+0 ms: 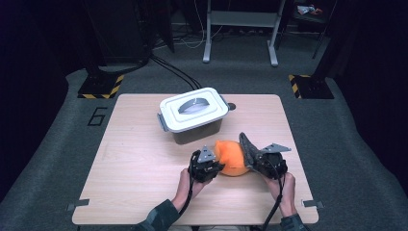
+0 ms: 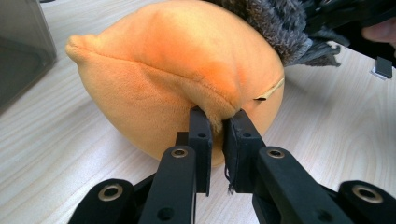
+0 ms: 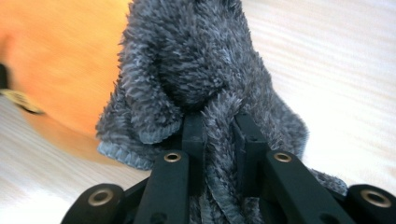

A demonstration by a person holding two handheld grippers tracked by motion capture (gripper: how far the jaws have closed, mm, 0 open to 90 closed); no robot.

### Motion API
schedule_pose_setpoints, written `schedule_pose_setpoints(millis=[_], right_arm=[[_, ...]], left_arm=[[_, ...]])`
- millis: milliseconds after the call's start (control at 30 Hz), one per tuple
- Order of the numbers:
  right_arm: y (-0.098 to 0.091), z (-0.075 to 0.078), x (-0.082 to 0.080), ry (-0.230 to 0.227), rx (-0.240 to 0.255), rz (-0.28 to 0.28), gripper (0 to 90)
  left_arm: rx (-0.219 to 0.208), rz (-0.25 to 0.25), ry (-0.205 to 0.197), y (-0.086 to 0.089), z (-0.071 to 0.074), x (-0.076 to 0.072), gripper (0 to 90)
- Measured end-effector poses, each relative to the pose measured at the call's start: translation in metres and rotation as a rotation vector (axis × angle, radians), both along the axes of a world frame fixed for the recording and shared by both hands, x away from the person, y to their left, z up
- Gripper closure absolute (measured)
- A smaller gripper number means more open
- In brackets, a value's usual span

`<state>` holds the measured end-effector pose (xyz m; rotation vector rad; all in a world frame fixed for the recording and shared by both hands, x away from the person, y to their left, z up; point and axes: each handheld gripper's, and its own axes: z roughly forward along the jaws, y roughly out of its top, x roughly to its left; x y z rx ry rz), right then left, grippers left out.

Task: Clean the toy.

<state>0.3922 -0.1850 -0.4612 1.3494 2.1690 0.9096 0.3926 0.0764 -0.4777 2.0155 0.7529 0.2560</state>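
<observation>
Writing: a figure "6" (image 1: 98,116) is marked on the grey carpet (image 1: 48,144) just off the table's far left corner. A small tan tag (image 2: 269,91) sticks out of the toy's seam; nothing on it can be read.

Item 1, orange plush toy (image 1: 232,156): round, soft, short-piled, with a stitched seam running over its top and a pointed tip at one end. It lies on the table right of centre on the near half, between your two grippers and just in front of the box.

Item 2, grey shaggy cloth (image 1: 247,148): dark, long-piled, with a hemmed edge, standing up against the toy's right side and touching it.

Your left gripper (image 2: 217,123): jaws nearly together, pinching a fold of the orange plush at the seam.

Your right gripper (image 3: 219,126): jaws nearly together, pinching a bunched fold of the grey cloth.

Item 3, storage box (image 1: 193,115): dark translucent body, white lid on, grey handle recess and grey side clips, at the table's middle on the far half.

Surface: pale wood-grain table (image 1: 134,159), with metal brackets at its near corners.

Room: dim; yellow-and-black striped bases (image 1: 101,86) beyond both far corners, black cables on the floor, a white metal frame (image 1: 240,29) at the back.
</observation>
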Motion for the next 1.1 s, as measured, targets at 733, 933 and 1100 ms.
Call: schedule_pose_setpoints(millis=[733, 933, 1100], right_arm=[[0.073, 0.046, -0.006, -0.076, -0.040, 0.199, 77.2], [0.071, 0.038, -0.003, -0.071, -0.037, 0.198, 77.2], [0.061, 0.036, -0.004, -0.067, -0.042, 0.176, 77.2]], left_arm=[[0.013, -0.026, -0.024, 0.001, 0.001, -0.001, 81.9], [0.012, -0.022, -0.012, 0.000, 0.000, -0.001, 81.9], [0.006, -0.012, -0.006, 0.001, 0.000, 0.000, 81.9]])
